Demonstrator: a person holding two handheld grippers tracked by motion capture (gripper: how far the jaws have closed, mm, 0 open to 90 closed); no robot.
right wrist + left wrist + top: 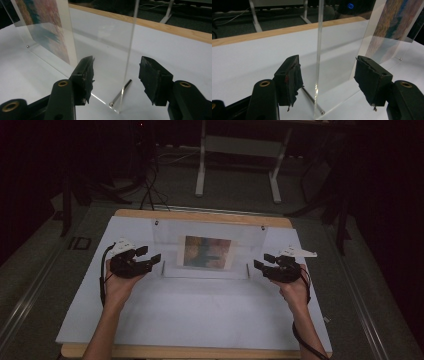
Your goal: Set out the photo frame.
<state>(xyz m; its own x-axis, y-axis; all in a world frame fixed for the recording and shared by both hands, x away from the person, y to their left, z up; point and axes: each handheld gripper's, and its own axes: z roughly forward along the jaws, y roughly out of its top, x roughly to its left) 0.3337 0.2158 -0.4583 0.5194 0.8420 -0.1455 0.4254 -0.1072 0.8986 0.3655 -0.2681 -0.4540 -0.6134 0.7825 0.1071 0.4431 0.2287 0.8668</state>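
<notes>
A clear acrylic picture stand (167,234) is upright at the back middle of the white sheet (200,315), with a colourful print (207,251) in its centre. My left gripper (150,255) is open at the stand's left edge. In the left gripper view that edge (319,50) runs up between the two jaws without touching either pad, and the print (397,20) is at the far right. My right gripper (261,260) is open at the stand's right edge (130,50), which also stands free between its jaws, with the print (42,22) at the left.
The white sheet lies on a wooden table (200,216). Small metal pins (312,99) (121,95) stick out at the stand's foot. Behind the table, on the dark floor, are a white desk frame (237,150) and cables (149,190).
</notes>
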